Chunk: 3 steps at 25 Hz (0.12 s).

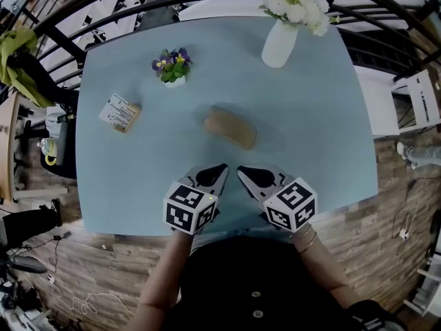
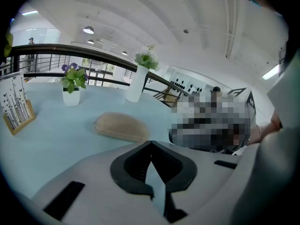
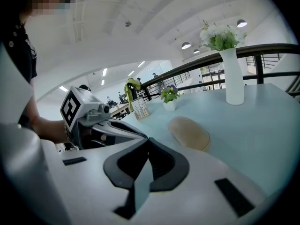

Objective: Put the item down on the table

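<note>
Case (image 1: 230, 128): lies flat mid-worktop (image 1: 317, 116), ahead of both pairs of fingers and apart from them. Left fingers (image 1: 210, 178): pressed together, pinching nothing, tips toward the case's near side. Right fingers (image 1: 258, 178): likewise pressed together and empty, just beside the left pair, over the worktop's front edge.
</note>
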Motion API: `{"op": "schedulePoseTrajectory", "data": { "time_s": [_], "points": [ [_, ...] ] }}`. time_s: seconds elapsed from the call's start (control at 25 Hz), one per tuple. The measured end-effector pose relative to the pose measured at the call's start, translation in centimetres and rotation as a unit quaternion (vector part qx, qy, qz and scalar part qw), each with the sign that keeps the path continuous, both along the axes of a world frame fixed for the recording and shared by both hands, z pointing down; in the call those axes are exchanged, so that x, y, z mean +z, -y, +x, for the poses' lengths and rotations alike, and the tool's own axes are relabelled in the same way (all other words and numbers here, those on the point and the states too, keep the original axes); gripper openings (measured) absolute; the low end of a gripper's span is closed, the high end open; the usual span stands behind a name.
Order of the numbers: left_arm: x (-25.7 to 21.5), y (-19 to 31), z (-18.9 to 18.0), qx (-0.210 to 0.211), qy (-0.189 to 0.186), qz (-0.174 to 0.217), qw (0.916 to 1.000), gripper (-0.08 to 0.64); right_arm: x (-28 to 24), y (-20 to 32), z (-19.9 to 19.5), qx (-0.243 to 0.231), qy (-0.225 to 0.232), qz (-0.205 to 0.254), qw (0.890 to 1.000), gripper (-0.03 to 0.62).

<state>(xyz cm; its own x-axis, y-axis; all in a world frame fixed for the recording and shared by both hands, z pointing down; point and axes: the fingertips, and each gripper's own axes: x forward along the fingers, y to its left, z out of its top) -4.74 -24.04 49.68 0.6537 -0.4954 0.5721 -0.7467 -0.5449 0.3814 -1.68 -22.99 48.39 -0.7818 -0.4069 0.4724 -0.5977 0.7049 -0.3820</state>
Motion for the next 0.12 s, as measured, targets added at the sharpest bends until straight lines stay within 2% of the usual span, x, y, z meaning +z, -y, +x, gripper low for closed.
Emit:
{"op": "schedulePoseTrajectory", "data": {
  "time_s": [0.12],
  "points": [
    [0.08,0.0,0.04,0.0,0.0,-0.001,1.0,0.017,0.05,0.12,0.07,0.0,-0.002,0.0,1.0,0.003]
  ]
}}
